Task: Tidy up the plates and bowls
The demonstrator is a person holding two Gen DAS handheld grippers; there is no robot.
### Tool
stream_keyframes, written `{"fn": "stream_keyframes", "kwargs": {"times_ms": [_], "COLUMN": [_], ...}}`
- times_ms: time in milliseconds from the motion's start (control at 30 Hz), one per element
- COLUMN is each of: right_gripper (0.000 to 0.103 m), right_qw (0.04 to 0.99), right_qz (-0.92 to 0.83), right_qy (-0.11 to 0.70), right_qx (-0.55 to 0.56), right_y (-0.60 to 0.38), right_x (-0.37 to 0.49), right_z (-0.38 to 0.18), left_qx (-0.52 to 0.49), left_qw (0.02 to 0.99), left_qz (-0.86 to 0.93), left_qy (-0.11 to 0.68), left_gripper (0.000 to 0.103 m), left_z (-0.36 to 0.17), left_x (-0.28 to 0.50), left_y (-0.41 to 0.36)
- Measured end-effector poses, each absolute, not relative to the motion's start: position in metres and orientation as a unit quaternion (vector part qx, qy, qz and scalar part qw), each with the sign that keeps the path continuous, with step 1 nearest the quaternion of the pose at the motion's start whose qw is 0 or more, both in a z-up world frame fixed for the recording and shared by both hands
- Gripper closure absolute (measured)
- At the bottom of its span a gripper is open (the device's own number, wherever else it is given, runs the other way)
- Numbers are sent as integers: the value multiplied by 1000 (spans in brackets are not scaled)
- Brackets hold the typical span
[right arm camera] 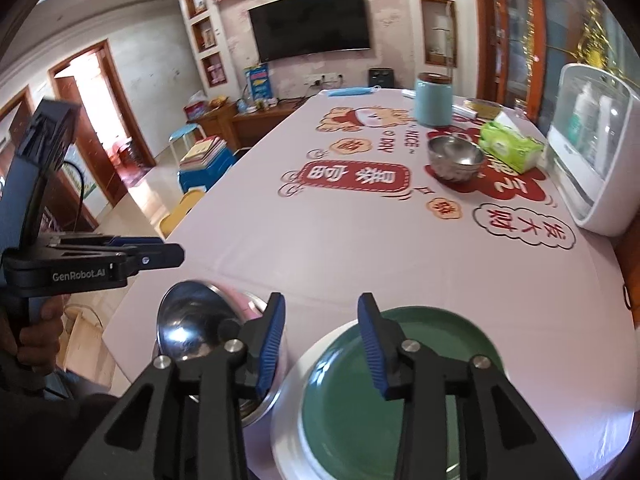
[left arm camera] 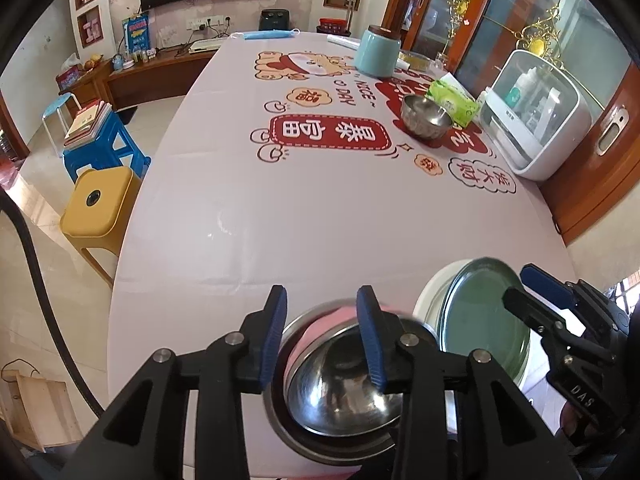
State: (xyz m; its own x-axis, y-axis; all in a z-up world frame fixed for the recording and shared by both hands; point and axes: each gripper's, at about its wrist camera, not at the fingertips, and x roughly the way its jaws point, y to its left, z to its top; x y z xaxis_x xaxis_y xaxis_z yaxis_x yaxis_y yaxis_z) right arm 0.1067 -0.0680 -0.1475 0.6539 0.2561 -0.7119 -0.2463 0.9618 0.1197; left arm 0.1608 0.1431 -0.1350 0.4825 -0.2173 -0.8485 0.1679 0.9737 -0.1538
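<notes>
Steel bowls point(left arm camera: 344, 384) are nesting at the bottom centre of your left view, with your left tool point(left arm camera: 322, 336) hovering over them, jaws apart and gripping nothing. Your right tool point(right arm camera: 322, 340) is also standing apart above the green plate point(right arm camera: 360, 412), stacked on a white plate point(right arm camera: 286, 420) on the worktop point(right arm camera: 360, 248).
</notes>
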Motion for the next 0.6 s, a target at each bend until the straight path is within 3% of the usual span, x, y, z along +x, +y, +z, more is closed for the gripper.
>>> {"fn": "stream_keyframes", "kwargs": {"times_ms": [167, 300, 600], "right_gripper": [55, 50, 44], "right_qw": [914, 916, 919], "right_qz": [124, 119, 119], "right_qy": [386, 382, 376], "right_qx": [10, 13, 16], "right_y": [-92, -110, -159], "right_x": [114, 122, 140], "right_z": [-138, -130, -109], "left_qx": [-34, -43, -38], "left_qw": [864, 868, 879], "left_qz": [-107, -108, -106], "left_qy": [492, 483, 464], "left_gripper": [65, 52, 49], "left_z": [-123, -109, -82], "left_x": [169, 176, 193], "left_y": [135, 123, 71]}}
